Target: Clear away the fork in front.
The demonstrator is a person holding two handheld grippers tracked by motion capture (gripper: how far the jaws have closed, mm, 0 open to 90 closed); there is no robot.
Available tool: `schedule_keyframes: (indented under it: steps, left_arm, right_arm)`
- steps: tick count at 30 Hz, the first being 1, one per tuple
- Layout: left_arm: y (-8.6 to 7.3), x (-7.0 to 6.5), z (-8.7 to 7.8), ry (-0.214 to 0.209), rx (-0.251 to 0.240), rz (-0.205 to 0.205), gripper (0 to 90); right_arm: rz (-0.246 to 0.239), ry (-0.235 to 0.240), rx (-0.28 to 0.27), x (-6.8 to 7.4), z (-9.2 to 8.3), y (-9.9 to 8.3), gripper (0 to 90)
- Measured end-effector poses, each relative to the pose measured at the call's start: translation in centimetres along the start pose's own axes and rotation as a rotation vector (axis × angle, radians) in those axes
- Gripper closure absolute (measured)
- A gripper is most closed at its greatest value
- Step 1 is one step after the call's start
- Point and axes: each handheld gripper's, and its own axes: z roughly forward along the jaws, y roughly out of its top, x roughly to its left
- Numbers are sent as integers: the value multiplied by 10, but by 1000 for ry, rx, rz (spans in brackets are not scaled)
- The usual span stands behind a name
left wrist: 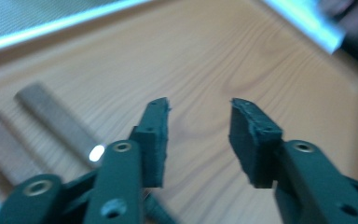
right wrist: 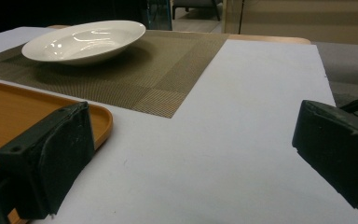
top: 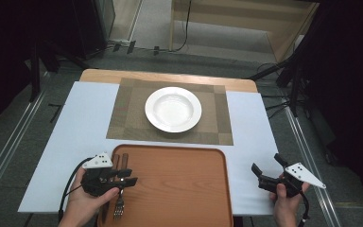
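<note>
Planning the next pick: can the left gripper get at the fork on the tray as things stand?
Probably yes. The left gripper hangs open right above the fork at the tray's left edge; nothing lies between them.

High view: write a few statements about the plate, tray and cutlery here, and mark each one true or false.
1. The round white plate sits on the woven brown placemat. True.
2. The metal fork lies on the placemat. False: it lies in the orange wooden tray.
3. The left gripper is over the tray, open, with nothing between its fingers. True.
4. The right gripper holds the plate. False: it is open, over the white table cover.
</note>
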Motion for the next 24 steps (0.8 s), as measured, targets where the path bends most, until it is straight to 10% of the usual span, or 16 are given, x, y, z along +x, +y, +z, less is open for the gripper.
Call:
schedule_keyframes:
  steps: [16, 24]
  left_arm:
    - [27, 8, 1, -29, -122, 10, 0]
    - [41, 12, 10, -5, -111, 24, 0]
  right_arm:
    - [-8, 6, 8, 1, 1, 0, 0]
    - [-7, 11, 11, 1, 1, 0, 0]
